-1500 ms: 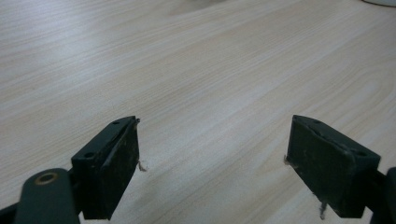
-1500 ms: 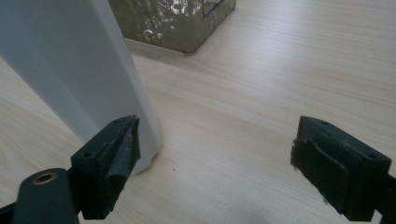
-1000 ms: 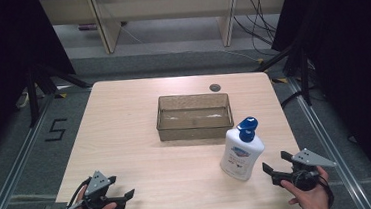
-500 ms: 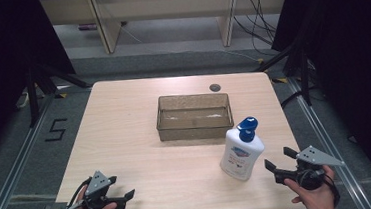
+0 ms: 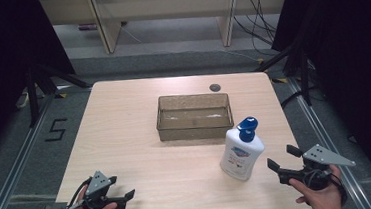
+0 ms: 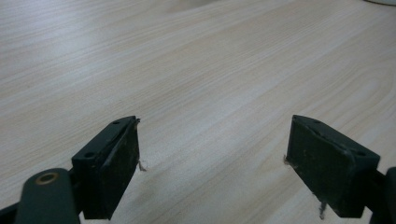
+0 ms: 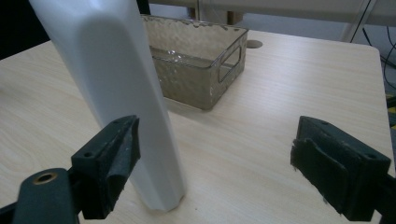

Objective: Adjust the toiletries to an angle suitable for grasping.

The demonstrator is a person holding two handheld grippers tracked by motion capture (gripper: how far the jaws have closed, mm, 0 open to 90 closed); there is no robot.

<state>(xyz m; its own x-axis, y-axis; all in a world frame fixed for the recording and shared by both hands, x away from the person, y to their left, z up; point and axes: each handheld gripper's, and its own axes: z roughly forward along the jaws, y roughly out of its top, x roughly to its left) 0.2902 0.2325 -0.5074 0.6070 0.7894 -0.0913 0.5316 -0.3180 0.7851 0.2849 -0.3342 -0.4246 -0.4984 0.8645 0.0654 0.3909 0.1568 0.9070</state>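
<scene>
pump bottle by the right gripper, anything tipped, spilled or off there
Nothing stands out. The white pump bottle stands upright on the table, beside the clear bin, with no spill around it. The right gripper sits near it with jaws open, not touching.

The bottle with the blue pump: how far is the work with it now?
Nothing looks done yet: the bottle stands upright on the table, outside the tray. In hand: the right gripper is open beside the bottle, not touching it. The left gripper is open over bare wood. Probably left: grasping the bottle and moving it, perhaps into the tray.
</scene>
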